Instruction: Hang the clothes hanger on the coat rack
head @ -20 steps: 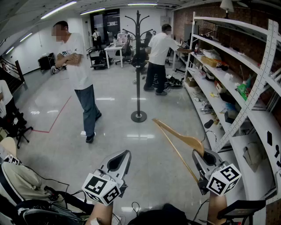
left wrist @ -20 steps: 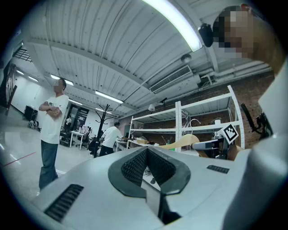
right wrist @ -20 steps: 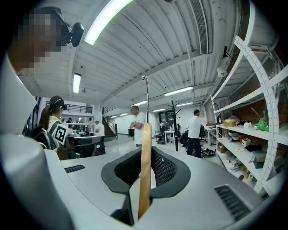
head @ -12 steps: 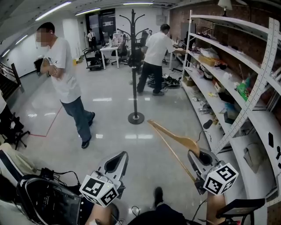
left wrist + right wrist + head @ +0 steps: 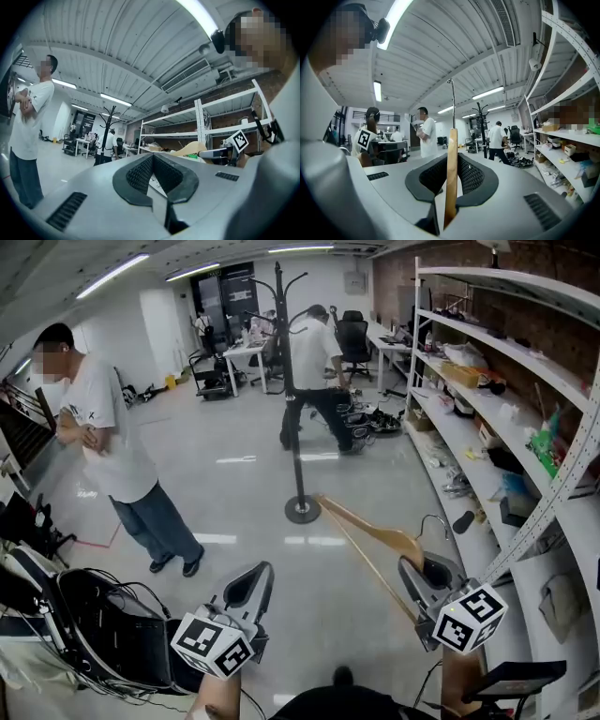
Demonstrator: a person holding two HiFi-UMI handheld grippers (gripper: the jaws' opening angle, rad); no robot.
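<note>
The black coat rack (image 5: 295,399) stands on the floor some way ahead, its round base near the middle of the head view. My right gripper (image 5: 419,570) is shut on a wooden clothes hanger (image 5: 371,536), which slants up and left with its wire hook (image 5: 433,521) above the jaws. In the right gripper view the hanger (image 5: 451,168) runs upright between the jaws and the coat rack (image 5: 482,127) shows far off. My left gripper (image 5: 255,577) is low at the left, shut and empty. The left gripper view shows the coat rack (image 5: 108,137) far ahead.
A person in a white shirt (image 5: 105,451) stands at the left. Another person (image 5: 312,371) bends just behind the rack. Long white shelves (image 5: 525,418) with clutter line the right side. A black cart with cables (image 5: 108,638) is at my lower left.
The view has advanced and turned a little: the rack looks nearer, and the person at the left has slid further left. Both grippers keep their pose, the hanger still held.
</note>
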